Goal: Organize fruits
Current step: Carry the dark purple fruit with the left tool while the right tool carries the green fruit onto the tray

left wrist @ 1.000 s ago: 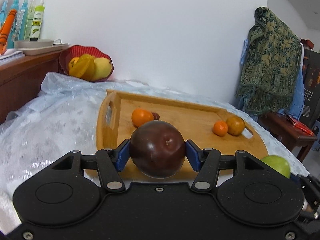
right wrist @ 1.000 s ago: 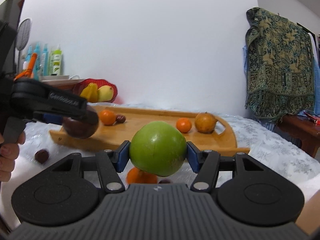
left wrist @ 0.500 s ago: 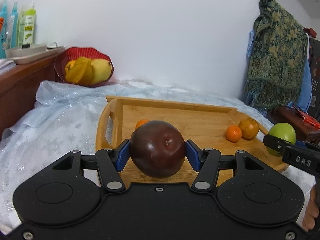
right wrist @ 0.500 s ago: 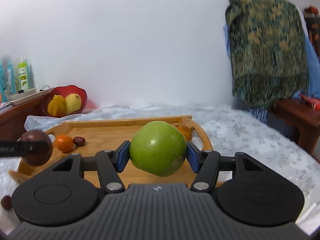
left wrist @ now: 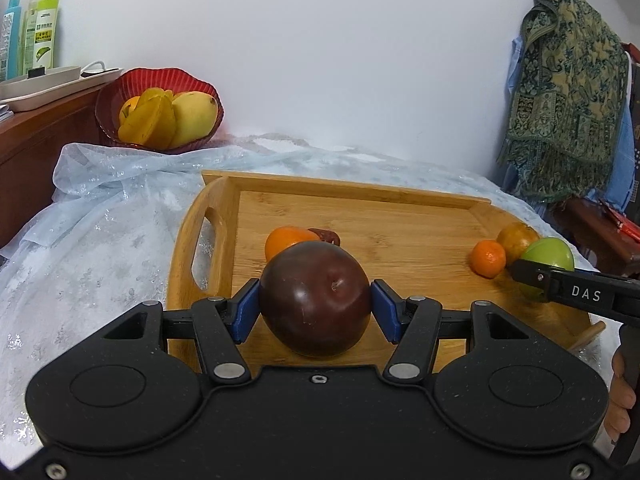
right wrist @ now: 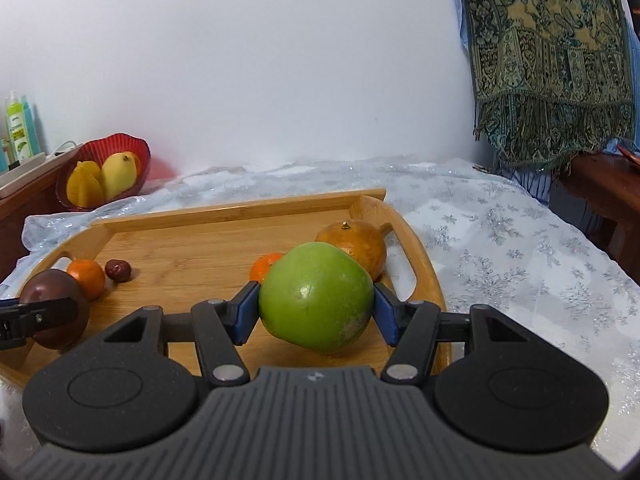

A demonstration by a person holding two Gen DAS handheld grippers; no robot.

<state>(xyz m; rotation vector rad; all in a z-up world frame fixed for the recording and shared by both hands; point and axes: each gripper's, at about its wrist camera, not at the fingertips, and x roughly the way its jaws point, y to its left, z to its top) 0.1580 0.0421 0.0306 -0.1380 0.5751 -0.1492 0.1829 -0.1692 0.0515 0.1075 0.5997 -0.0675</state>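
My left gripper [left wrist: 315, 306] is shut on a dark red apple [left wrist: 315, 298], held over the near left part of the wooden tray [left wrist: 400, 224]. My right gripper [right wrist: 316, 306] is shut on a green apple [right wrist: 316, 296], over the tray's [right wrist: 208, 248] right half. On the tray lie a tangerine [left wrist: 286, 240] with a small dark red fruit [left wrist: 328, 236] at the left, and another tangerine [left wrist: 487, 258] beside a brownish-orange fruit [left wrist: 516, 238] at the right. From the left wrist view the green apple [left wrist: 548, 254] shows at the right edge; the dark apple [right wrist: 52, 306] shows at the left in the right wrist view.
A red bowl [left wrist: 160, 80] with yellow fruit stands at the back left by a wooden cabinet [left wrist: 40, 132] bearing bottles. A patterned shawl [left wrist: 568, 92] hangs at the right over a low wooden table [left wrist: 592, 228]. A pale lace cloth [right wrist: 520, 248] covers the surface.
Both grippers have come forward over the tray with their apples. The right one swung in from the tray's front to its right half, and now shows in the left wrist view.
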